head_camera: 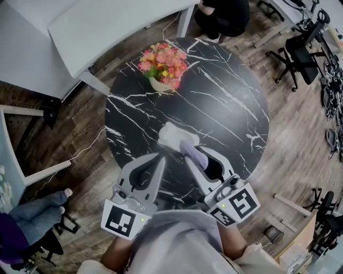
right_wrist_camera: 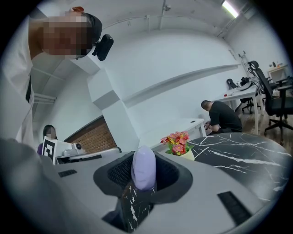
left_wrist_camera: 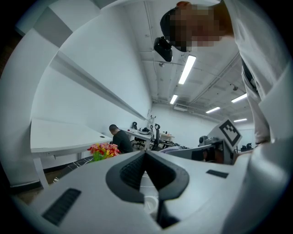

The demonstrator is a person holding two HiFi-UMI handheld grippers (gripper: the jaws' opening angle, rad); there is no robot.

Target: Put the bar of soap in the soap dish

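A lilac bar of soap [head_camera: 193, 153] stands on end between the jaws of my right gripper [head_camera: 197, 159], which is shut on it; in the right gripper view the soap bar [right_wrist_camera: 143, 167] fills the gap at the right gripper [right_wrist_camera: 144, 174]. The white soap dish [head_camera: 174, 134] rests on the black marble table [head_camera: 230, 112], just beyond the soap. My left gripper [head_camera: 159, 159] hovers at the dish's near left edge. In the left gripper view the left gripper [left_wrist_camera: 145, 154] has its tips together with nothing between them. The dish is hidden in the right gripper view.
A pot of pink and red flowers [head_camera: 163, 64] stands at the table's far side. White desks [head_camera: 107, 21] lie beyond, where a person in black [head_camera: 222, 16] sits. Office chairs [head_camera: 300, 56] are at the far right. Wood floor surrounds the table.
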